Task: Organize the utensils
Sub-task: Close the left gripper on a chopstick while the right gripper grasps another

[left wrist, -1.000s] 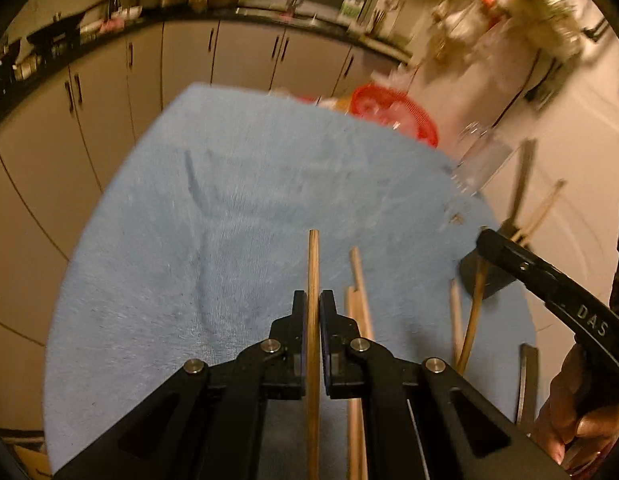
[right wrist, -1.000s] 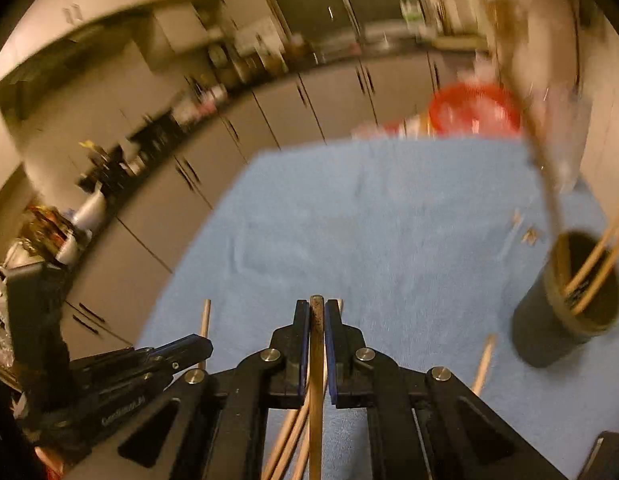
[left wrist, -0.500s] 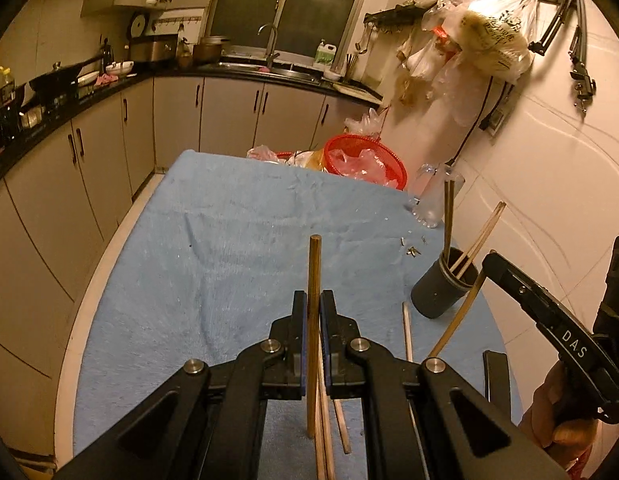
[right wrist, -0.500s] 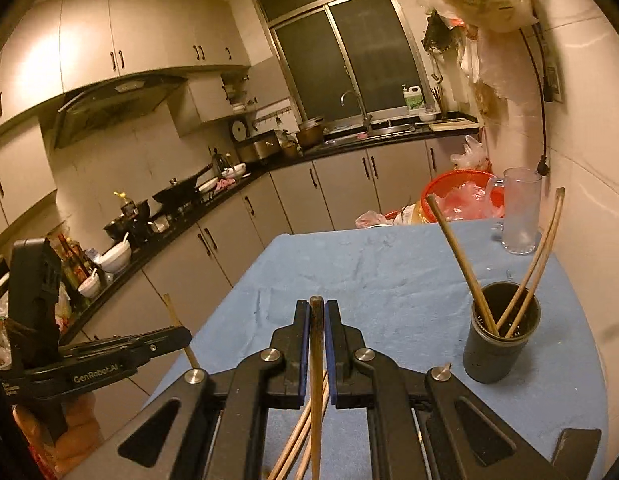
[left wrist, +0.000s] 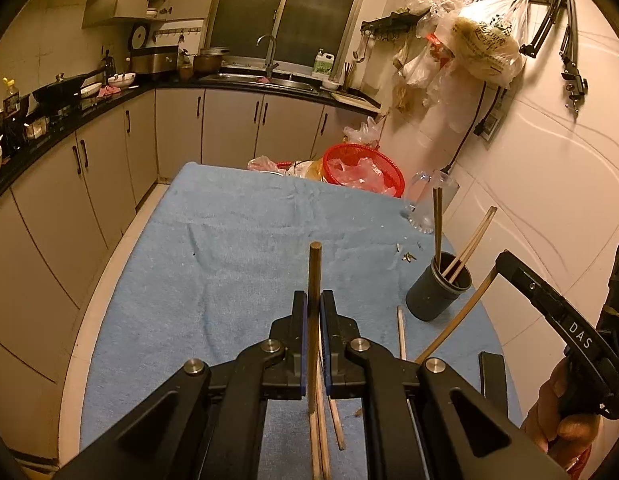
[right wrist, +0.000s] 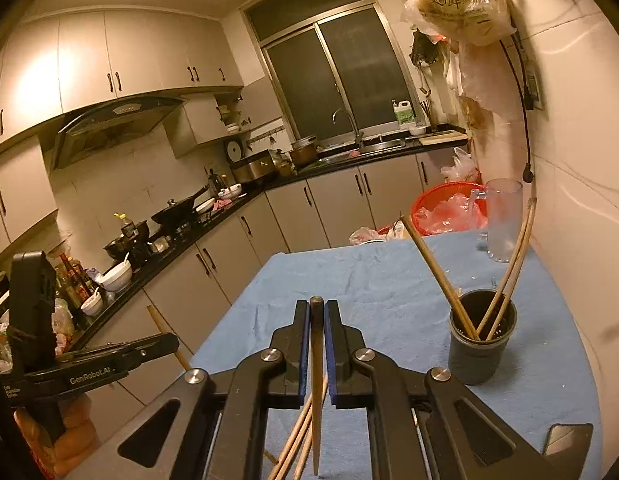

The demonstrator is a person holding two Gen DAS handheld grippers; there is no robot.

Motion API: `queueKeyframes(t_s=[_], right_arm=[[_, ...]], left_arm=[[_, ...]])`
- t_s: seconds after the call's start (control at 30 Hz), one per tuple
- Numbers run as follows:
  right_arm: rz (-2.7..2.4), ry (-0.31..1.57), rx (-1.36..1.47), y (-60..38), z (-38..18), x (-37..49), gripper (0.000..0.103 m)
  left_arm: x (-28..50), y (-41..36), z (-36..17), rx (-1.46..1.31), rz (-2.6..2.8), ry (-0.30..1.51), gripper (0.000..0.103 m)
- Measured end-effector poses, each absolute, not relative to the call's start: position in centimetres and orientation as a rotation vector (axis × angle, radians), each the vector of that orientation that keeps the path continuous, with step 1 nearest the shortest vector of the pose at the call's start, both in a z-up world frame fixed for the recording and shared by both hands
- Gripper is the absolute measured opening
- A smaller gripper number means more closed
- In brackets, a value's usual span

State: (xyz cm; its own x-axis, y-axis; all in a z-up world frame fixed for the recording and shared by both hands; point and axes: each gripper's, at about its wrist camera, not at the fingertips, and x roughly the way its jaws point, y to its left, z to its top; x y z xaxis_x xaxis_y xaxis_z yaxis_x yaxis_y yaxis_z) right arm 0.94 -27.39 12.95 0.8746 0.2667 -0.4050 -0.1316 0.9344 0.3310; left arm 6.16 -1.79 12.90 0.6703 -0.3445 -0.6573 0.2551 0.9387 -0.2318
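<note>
My left gripper (left wrist: pixel 314 300) is shut on a wooden chopstick (left wrist: pixel 314 272), held above the blue towel (left wrist: pixel 245 264); it also shows at the left of the right wrist view (right wrist: pixel 171 342). My right gripper (right wrist: pixel 316 308) is shut on a darker chopstick (right wrist: pixel 316 344); it shows at the right in the left wrist view (left wrist: pixel 503 258), its chopstick (left wrist: pixel 457 324) slanting down. A dark round holder (left wrist: pixel 439 288) (right wrist: pixel 479 340) stands on the towel's right side with three chopsticks in it. Loose chopsticks (left wrist: pixel 400 332) lie on the towel below the grippers (right wrist: pixel 297 436).
A clear glass mug (right wrist: pixel 503 220) and a red basket (left wrist: pixel 363 168) with plastic bags stand at the table's far end by the white wall. A dark flat object (left wrist: pixel 493 376) lies near the right edge. Cabinets and counter run along the left.
Both grippers have lifted away from the towel with their chopsticks and tilted up, so the kitchen and the holder have come into view. Both stayed shut.
</note>
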Motion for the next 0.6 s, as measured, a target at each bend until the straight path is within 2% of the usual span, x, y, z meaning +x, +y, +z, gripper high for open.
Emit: queueKeyframes(t_s=[0.6], right_arm=[[0.173,0.438,0.344,-30.1,13.3,0.2,0.008]], left_arm=[[5.6,-3.2,14.2,-0.104,-0.374,0.749,0.006]])
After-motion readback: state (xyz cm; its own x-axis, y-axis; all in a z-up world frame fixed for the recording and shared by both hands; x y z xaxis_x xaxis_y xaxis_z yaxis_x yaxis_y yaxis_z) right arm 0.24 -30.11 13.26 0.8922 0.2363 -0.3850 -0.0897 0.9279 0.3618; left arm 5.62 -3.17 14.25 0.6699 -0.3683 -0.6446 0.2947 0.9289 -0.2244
